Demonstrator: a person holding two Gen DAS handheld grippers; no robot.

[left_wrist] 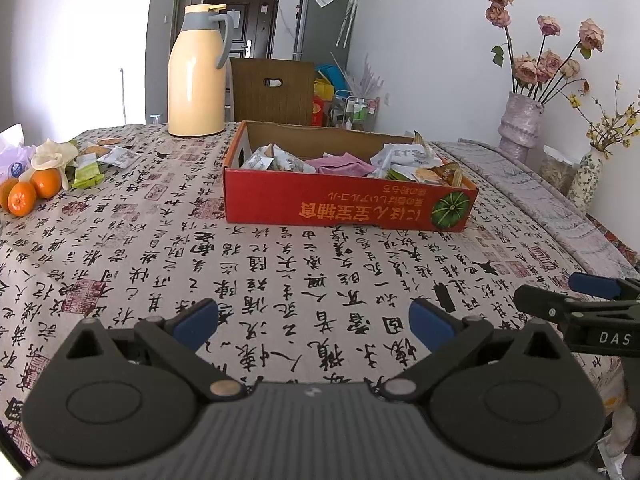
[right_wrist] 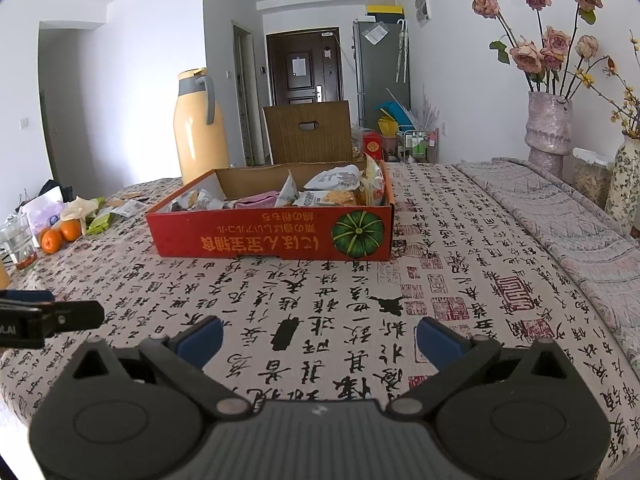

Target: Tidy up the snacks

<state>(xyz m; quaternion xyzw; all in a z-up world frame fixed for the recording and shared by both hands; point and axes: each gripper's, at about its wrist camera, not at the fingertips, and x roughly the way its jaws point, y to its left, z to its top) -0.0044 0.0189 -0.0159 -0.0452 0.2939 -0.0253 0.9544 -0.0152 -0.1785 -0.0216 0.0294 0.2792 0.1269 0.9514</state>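
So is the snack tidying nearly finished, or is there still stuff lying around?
Partly done: the red cardboard box already holds many snack packets. Nothing is in hand; the left gripper and right gripper are both open and empty. Left to do: loose packets lie beside the oranges.

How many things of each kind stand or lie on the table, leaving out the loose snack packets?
Oranges: 3
Vases: 2
Box: 1
Jug: 1
Glass: 1
Total: 8
Both vases hold flowers; the second one is at the right edge. The box holds snack packets.
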